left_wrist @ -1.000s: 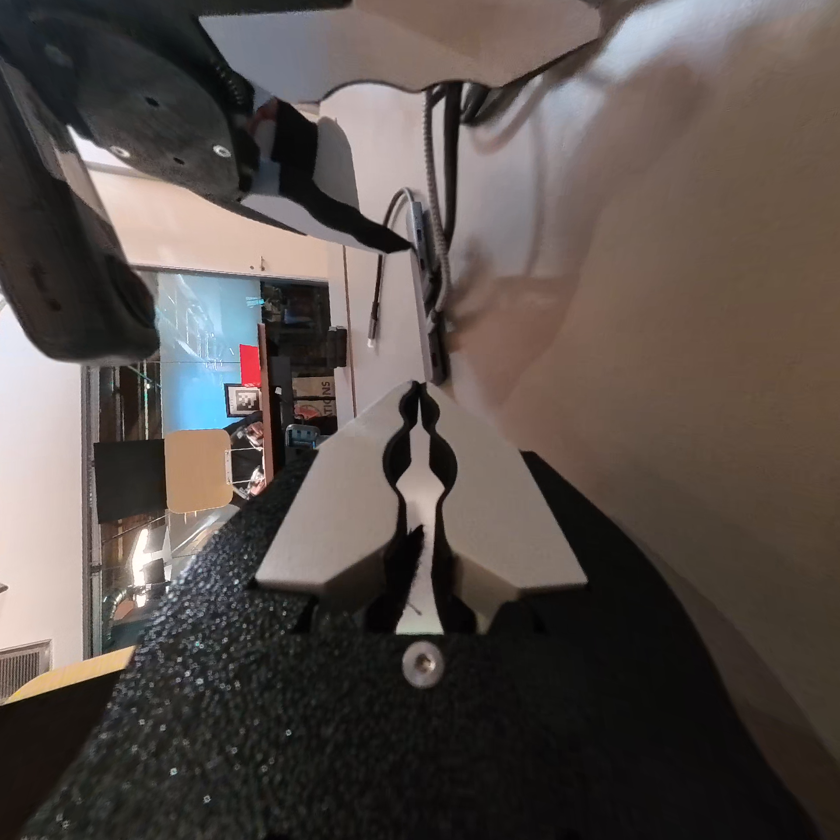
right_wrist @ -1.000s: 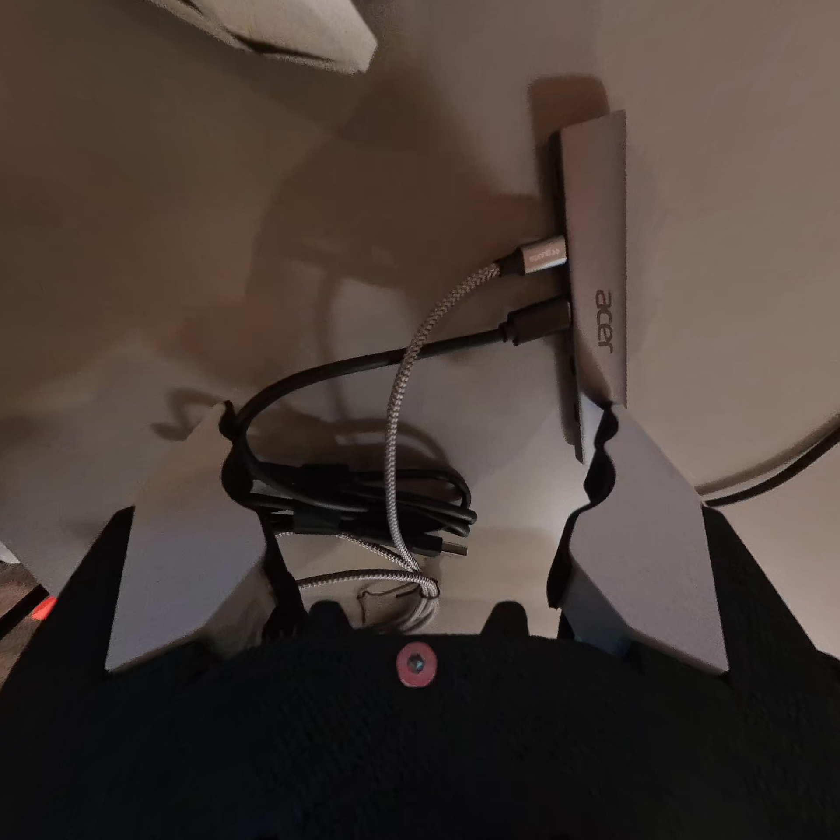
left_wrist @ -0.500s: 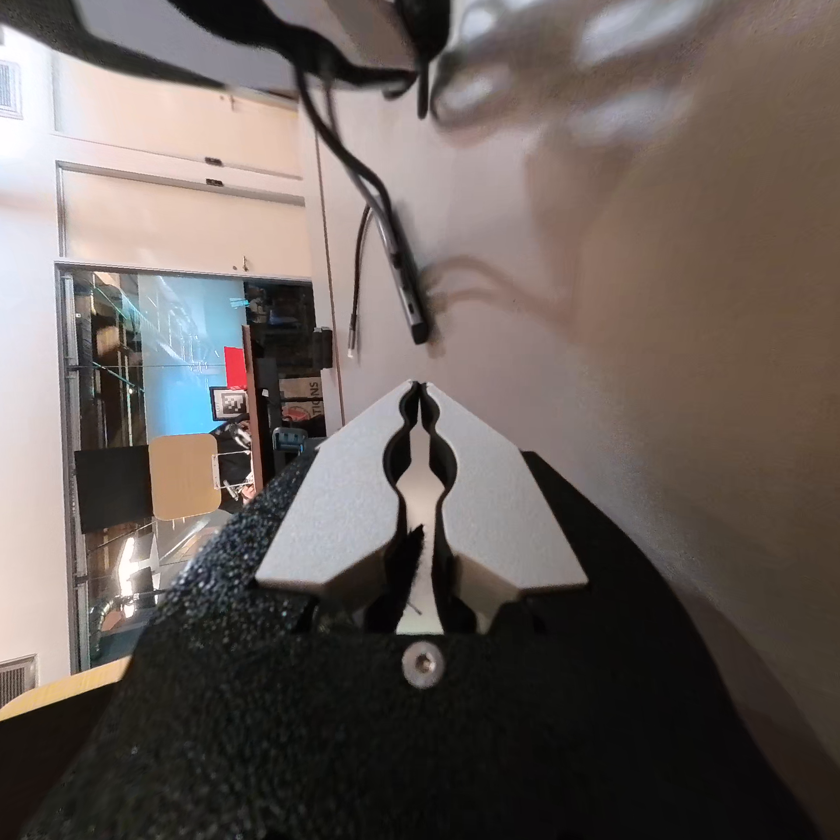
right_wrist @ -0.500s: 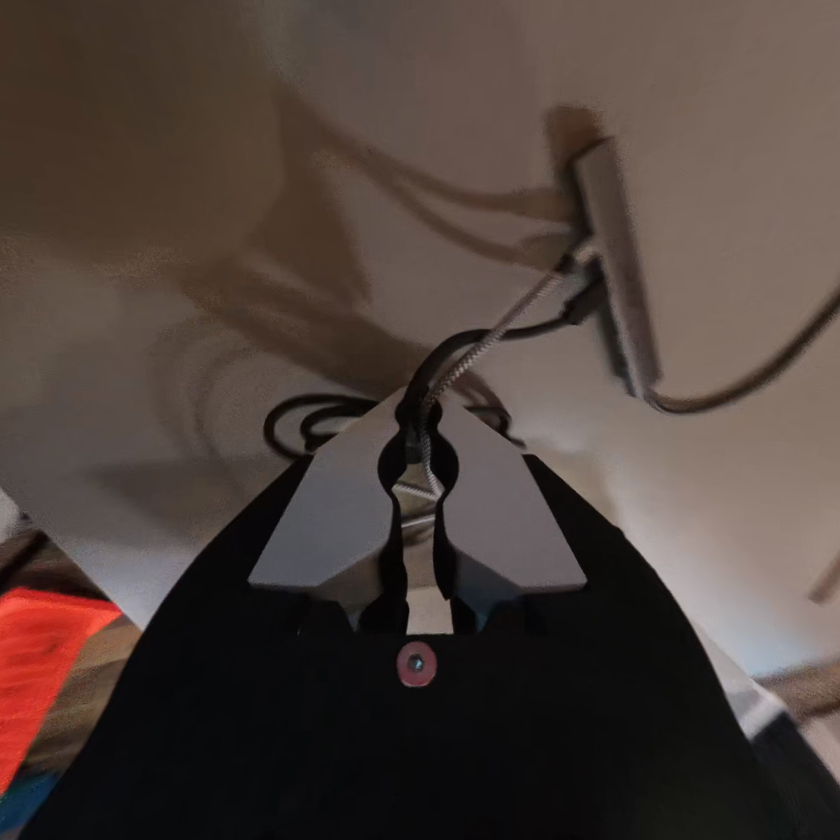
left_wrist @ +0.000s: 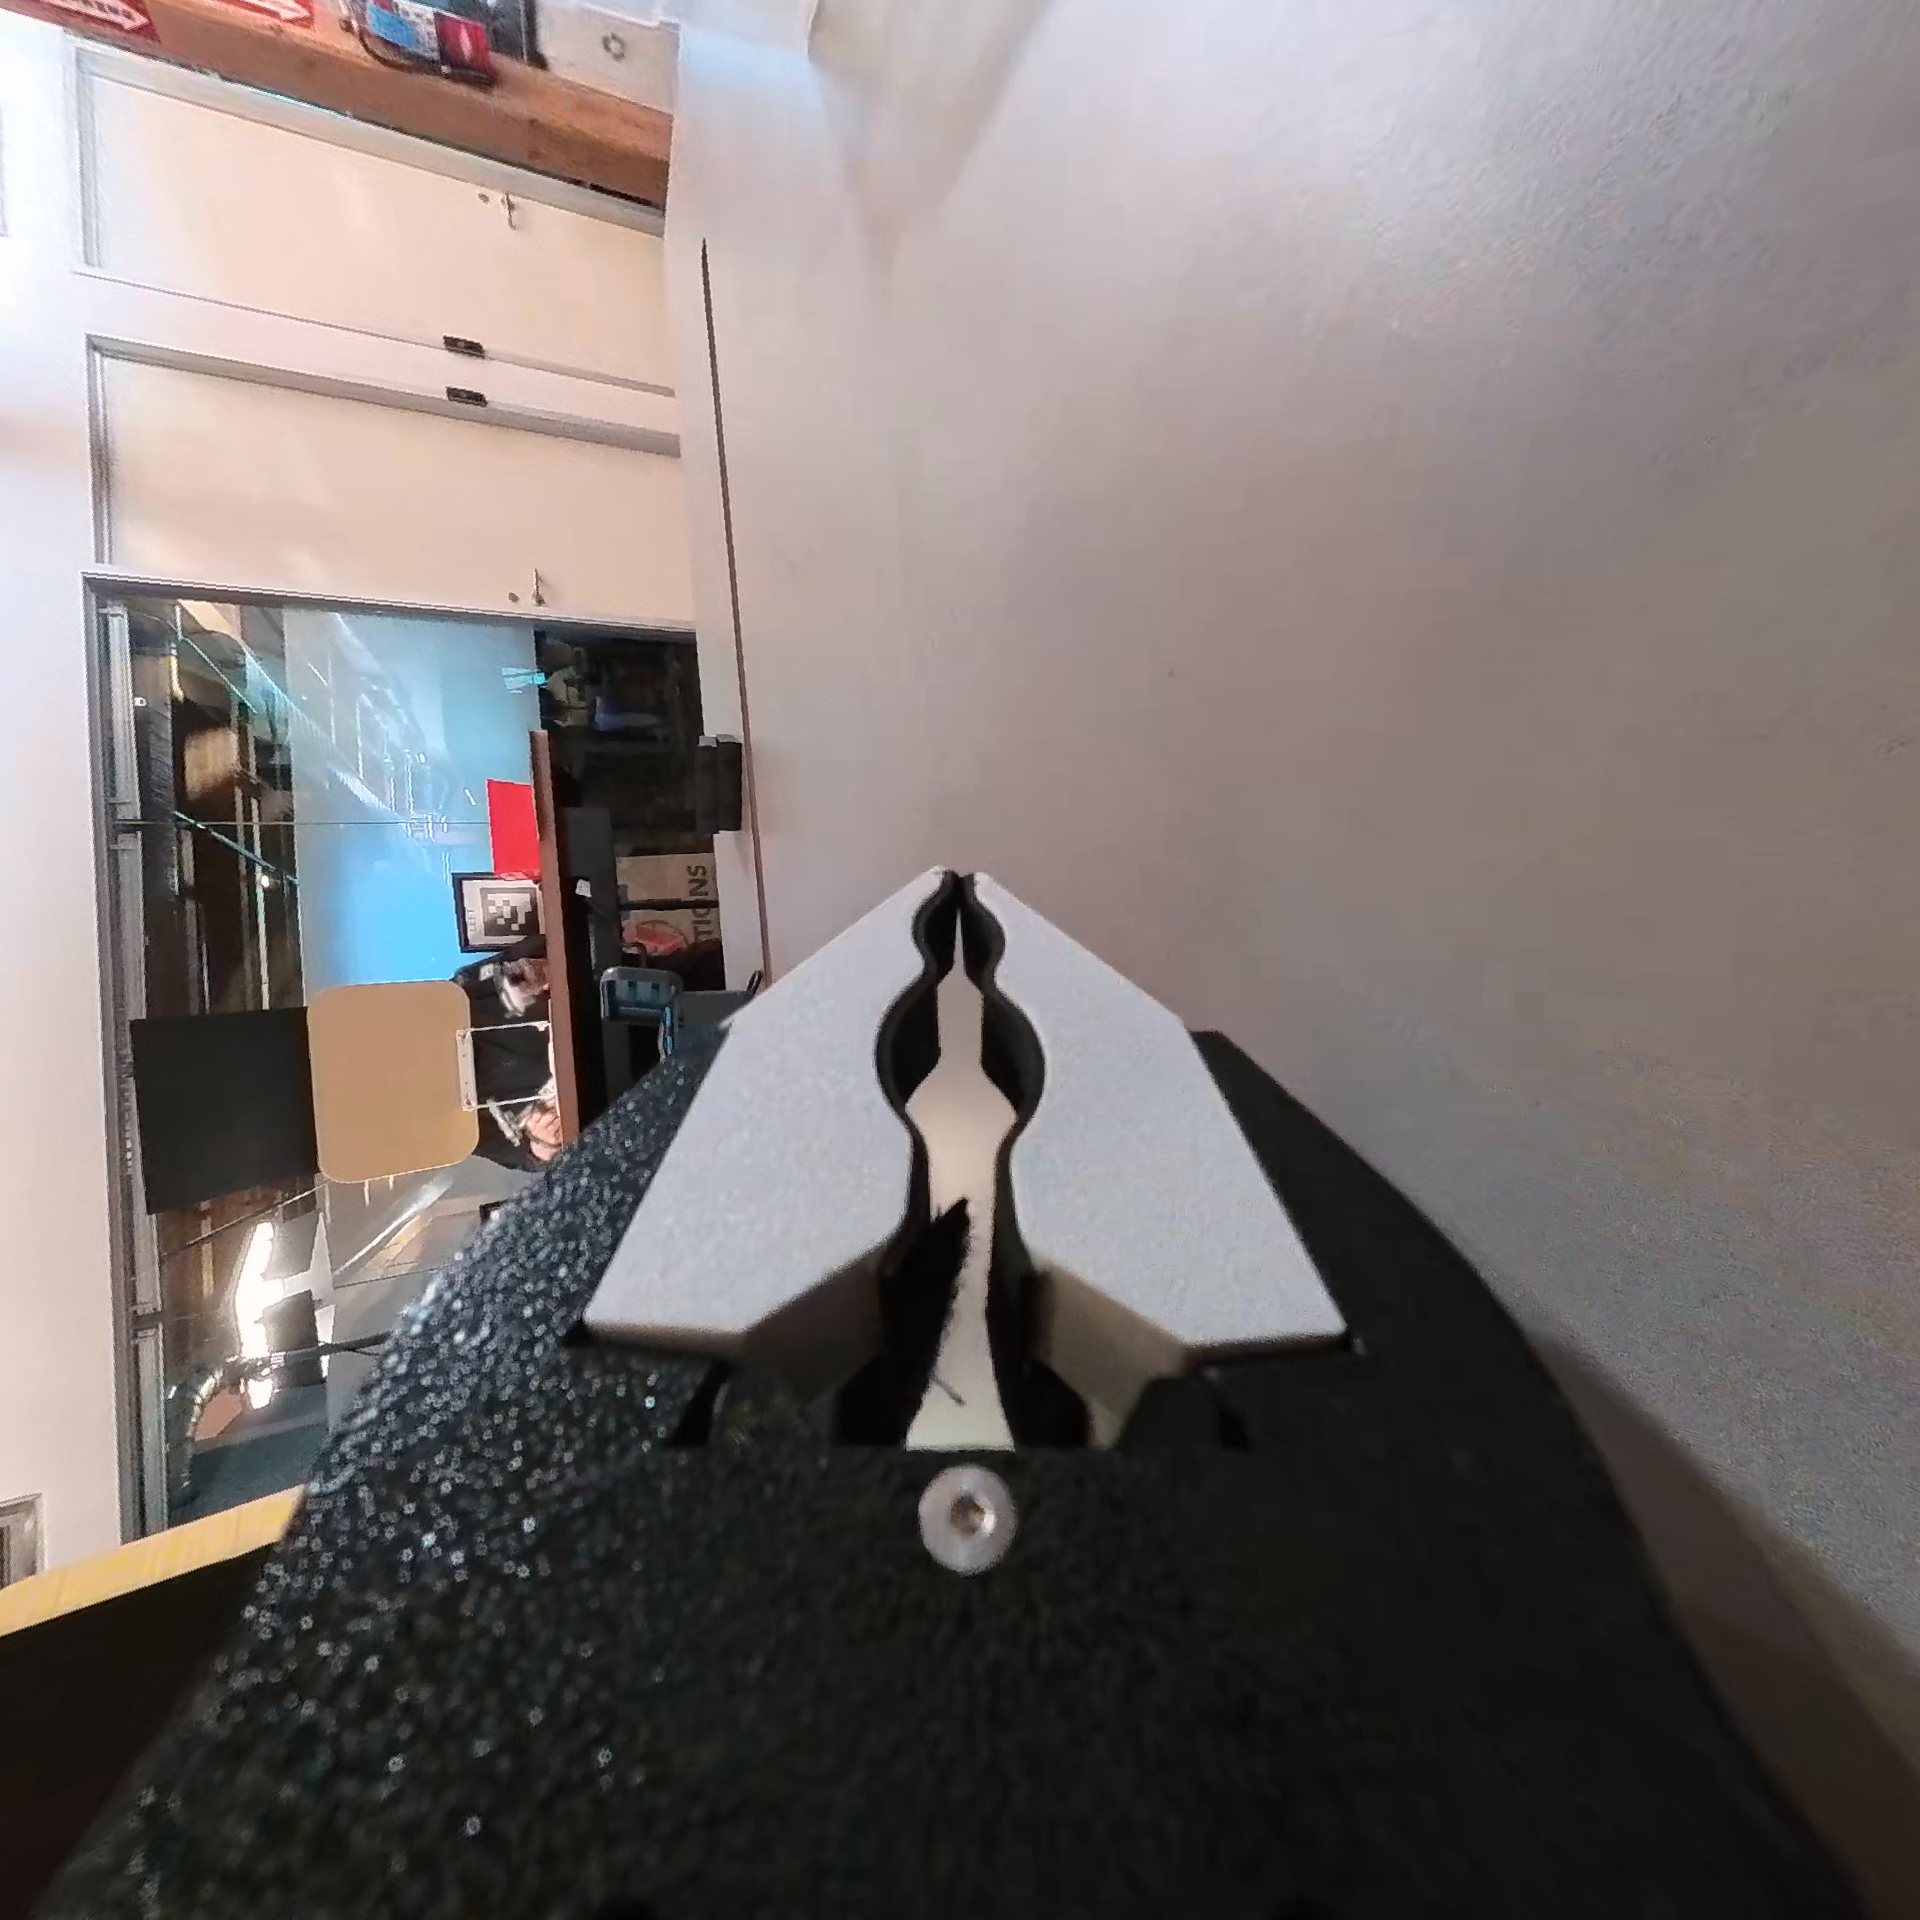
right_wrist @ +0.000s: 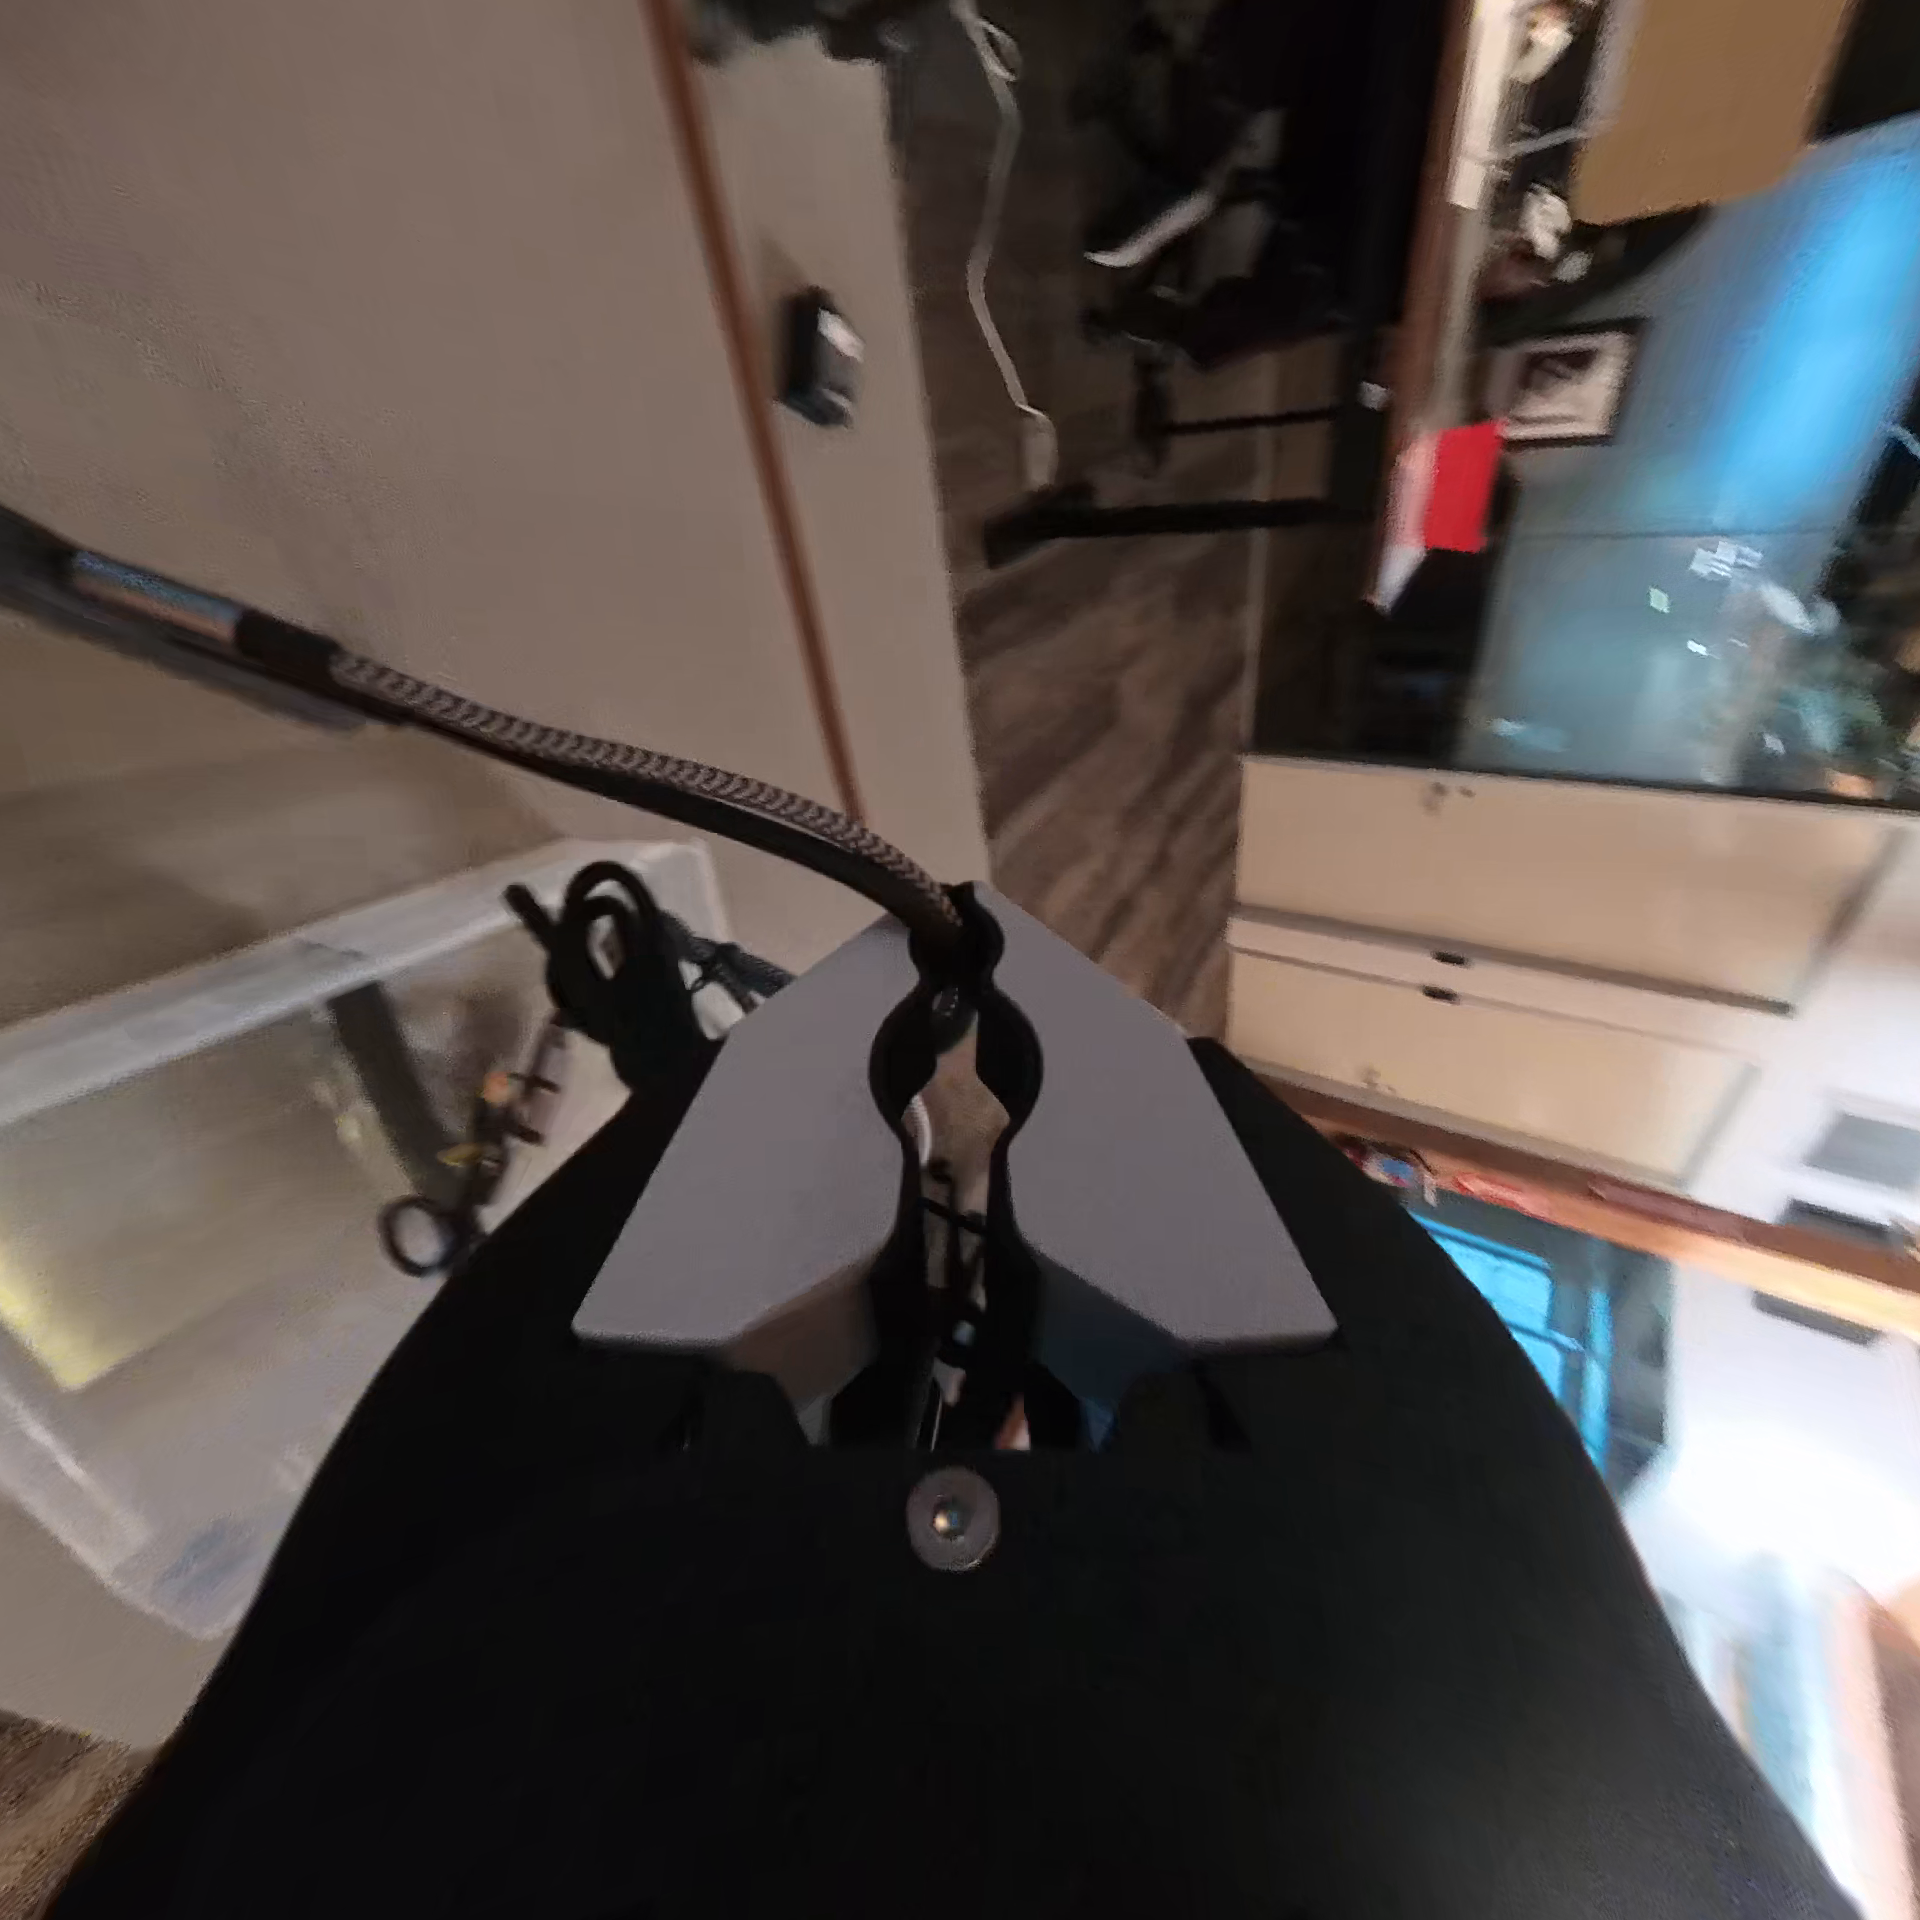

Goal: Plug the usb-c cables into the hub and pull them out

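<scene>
My right gripper (right_wrist: 958,896) is shut on a braided usb-c cable (right_wrist: 623,750) in the right wrist view. The cable runs up and left from the fingertips to its metal plug (right_wrist: 156,603) at the left edge, where a dark blurred shape sits; I cannot tell if it is the hub. My left gripper (left_wrist: 958,880) is shut and empty in the left wrist view, lying close along the white table surface (left_wrist: 1455,623). No hub or cable shows in the left wrist view.
A clear plastic bin (right_wrist: 260,1143) with dark cables and clips in it sits at the lower left of the right wrist view. The white table's edge (right_wrist: 769,436) runs beside wooden floor. White cabinets (left_wrist: 364,416) and a glass wall lie beyond the left gripper. There is about 35 cm between the tips of the two grippers.
The right gripper closed on the cables and swung away from the table, now holding the braided cable, view blurred. The left view has turned so the hub and right gripper left it.
</scene>
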